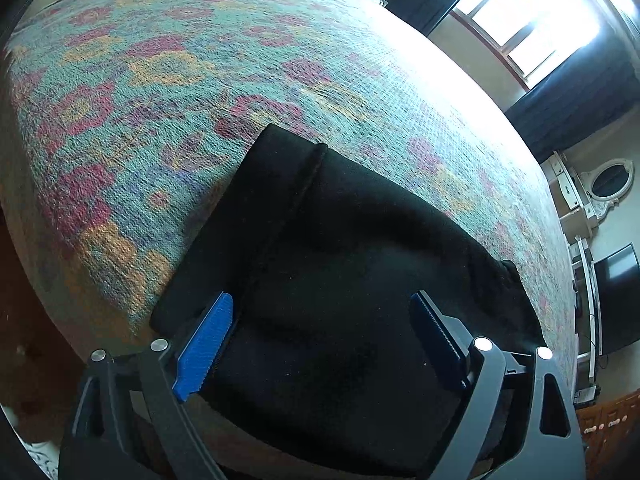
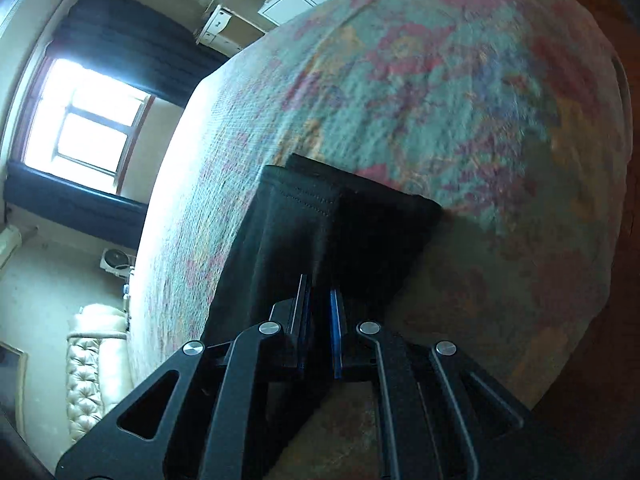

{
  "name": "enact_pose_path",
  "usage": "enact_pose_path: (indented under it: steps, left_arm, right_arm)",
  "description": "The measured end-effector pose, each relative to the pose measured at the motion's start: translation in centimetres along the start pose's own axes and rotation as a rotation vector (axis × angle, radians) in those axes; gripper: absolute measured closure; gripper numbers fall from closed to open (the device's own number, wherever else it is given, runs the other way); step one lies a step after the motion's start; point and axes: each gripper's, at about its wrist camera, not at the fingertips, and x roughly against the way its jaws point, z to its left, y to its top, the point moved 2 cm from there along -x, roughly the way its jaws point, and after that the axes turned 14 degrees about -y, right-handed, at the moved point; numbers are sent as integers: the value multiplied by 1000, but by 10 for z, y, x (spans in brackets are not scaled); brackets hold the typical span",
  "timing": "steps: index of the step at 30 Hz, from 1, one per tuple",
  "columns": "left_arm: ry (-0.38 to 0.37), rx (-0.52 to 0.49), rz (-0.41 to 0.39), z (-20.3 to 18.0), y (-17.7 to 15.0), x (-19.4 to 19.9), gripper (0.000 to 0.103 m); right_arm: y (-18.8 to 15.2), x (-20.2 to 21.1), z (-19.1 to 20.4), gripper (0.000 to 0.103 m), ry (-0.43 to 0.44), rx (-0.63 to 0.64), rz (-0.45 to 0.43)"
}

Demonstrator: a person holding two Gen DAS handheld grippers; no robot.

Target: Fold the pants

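Under you spreads a rug (image 1: 168,92) of teal, red and orange, with a bright window (image 1: 532,20) beyond it. The black pants (image 1: 340,264) lie folded on the rug, one end raised off it in your right hand's view. Your left gripper (image 1: 324,344) hangs over the pants with its blue pads (image 1: 206,344) spread wide, grasping nothing. Your right gripper (image 2: 322,336) is pinched onto a fold of the pants, pads nearly meeting on the cloth.
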Motion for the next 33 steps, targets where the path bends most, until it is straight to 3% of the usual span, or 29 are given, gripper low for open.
enact_pose_path:
  steps: [1, 4, 9, 11, 16, 19, 22, 24, 27, 31, 33]
  left_arm:
    - [-1, 2, 0, 0, 0, 0, 15]
    - [6, -3, 2, 0, 1, -1, 15]
    - [40, -42, 15, -5, -1, -6, 15]
    - [55, -63, 22, -8, -2, -8, 14]
    - [73, -85, 36, -10, -1, -8, 14]
    - [34, -35, 22, -7, 2, -1, 14]
    - [13, -14, 23, -3, 4, -1, 14]
    - [17, -29, 29, -3, 3, -2, 14]
    - [37, -58, 42, -7, 2, -4, 14]
    - [50, -74, 49, -9, 0, -4, 14]
    - [40, -56, 35, -9, 0, -1, 14]
  right_arm:
    - [1, -1, -3, 91, 32, -20, 3]
    - [4, -3, -8, 70, 108, -70, -4]
    - [7, -7, -11, 71, 136, -85, 3]
    - [9, -9, -7, 92, 117, -65, 14]
    - [19, 10, 2, 97, 92, -43, -40]
    - [24, 27, 0, 98, 55, -14, -92]
    - [28, 11, -23, 98, -11, -43, -63]
    - [25, -2, -36, 98, 16, -69, -35]
    - [22, 1, -31, 97, 19, -39, -62]
    - [8, 13, -23, 79, 56, -64, -27]
    - [-10, 17, -21, 76, 96, -60, 25]
